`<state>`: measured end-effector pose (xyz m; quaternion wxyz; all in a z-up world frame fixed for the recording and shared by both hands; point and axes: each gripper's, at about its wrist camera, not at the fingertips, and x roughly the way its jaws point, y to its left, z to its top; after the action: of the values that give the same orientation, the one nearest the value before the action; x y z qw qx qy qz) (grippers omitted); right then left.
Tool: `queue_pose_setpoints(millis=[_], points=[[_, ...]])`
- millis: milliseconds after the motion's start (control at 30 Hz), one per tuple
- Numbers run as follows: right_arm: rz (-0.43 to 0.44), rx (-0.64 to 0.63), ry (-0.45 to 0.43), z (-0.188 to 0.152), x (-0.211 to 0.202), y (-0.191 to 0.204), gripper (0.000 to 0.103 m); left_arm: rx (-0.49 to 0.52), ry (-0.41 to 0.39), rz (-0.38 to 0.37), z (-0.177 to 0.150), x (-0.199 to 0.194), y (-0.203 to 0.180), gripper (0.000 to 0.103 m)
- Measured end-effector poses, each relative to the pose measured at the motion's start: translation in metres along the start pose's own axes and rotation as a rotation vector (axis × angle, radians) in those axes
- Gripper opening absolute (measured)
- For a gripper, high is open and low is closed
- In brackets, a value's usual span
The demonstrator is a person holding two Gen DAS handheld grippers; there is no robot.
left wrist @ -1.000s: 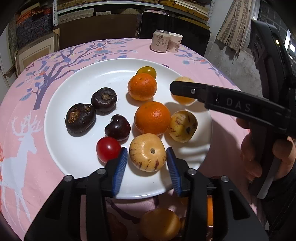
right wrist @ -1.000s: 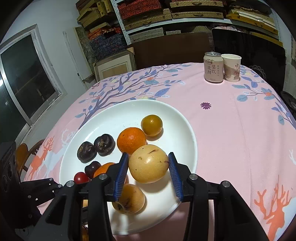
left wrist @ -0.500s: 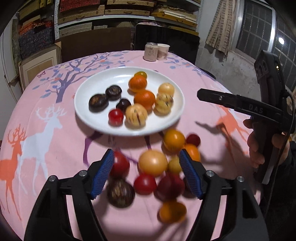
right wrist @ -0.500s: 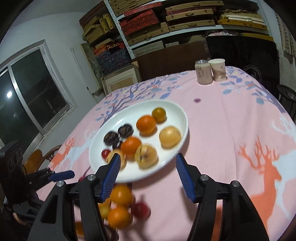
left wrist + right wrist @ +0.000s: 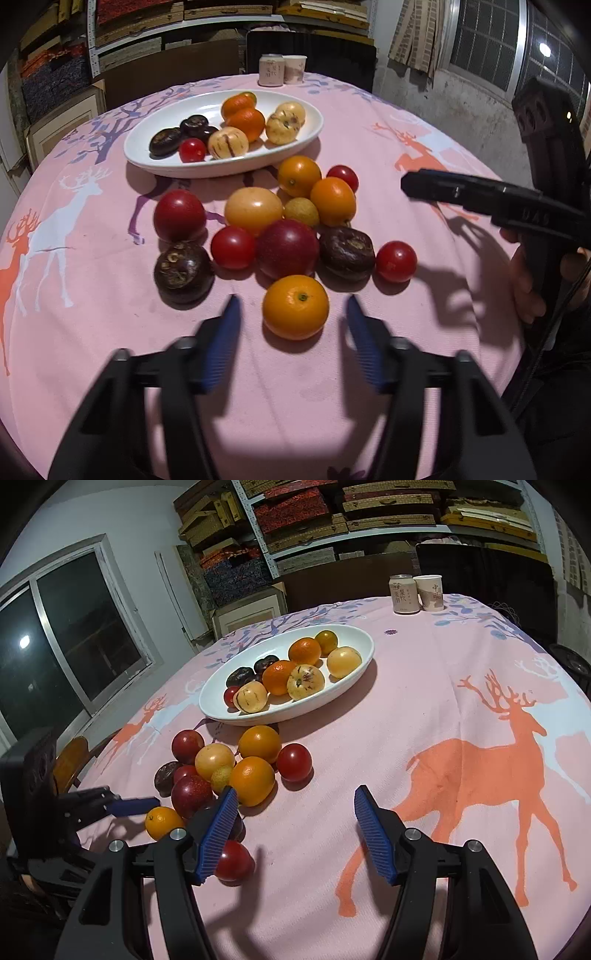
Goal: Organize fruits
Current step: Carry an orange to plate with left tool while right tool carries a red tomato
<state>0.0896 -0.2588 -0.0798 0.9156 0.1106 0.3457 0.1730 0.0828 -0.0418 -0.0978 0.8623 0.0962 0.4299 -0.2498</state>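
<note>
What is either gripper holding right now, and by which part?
Nothing. The left gripper is open, with an orange lying untouched between its fingers. The right gripper is open over bare tablecloth.

A lived-in home room doubling as storage

Shelves (image 5: 369, 513) are sagging with stacked boxes, a deer-print tablecloth (image 5: 480, 738) is covering the round table, and a drink can (image 5: 404, 593) is sitting by a paper cup (image 5: 430, 592).

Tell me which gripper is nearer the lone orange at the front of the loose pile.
Left. The left gripper brackets the orange; the right gripper sits off to its right.
</note>
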Motion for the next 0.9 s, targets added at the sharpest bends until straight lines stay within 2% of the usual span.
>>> queue_pose_setpoints(millis=[33,67,367,500,600,767,900], points=[[0.003,0.003,-0.003,0.000,0.000,-0.001,0.066,-0.001,-0.001,0.001,-0.001,0.003,-0.001,0.037],[0.004,0.002,0.000,0.000,0.000,-0.001,0.066,-0.002,-0.012,0.005,-0.001,0.004,0.000,0.036],[0.128,-0.223,0.106,-0.017,0.004,0.037,0.066,-0.053,-0.088,-0.022,-0.002,-0.006,0.010,0.035],[0.117,-0.283,0.161,-0.023,0.012,0.048,0.045,-0.060,-0.084,-0.029,-0.002,-0.006,0.011,0.035],[0.108,-0.315,0.185,-0.026,0.016,0.053,0.036,-0.066,-0.078,-0.036,-0.003,-0.005,0.012,0.035],[0.089,-0.316,0.207,-0.027,0.021,0.053,0.034,-0.061,-0.064,-0.036,-0.003,-0.002,0.011,0.035],[0.094,-0.309,0.193,-0.027,0.019,0.052,0.031,-0.073,-0.081,-0.032,-0.003,-0.004,0.013,0.035]])
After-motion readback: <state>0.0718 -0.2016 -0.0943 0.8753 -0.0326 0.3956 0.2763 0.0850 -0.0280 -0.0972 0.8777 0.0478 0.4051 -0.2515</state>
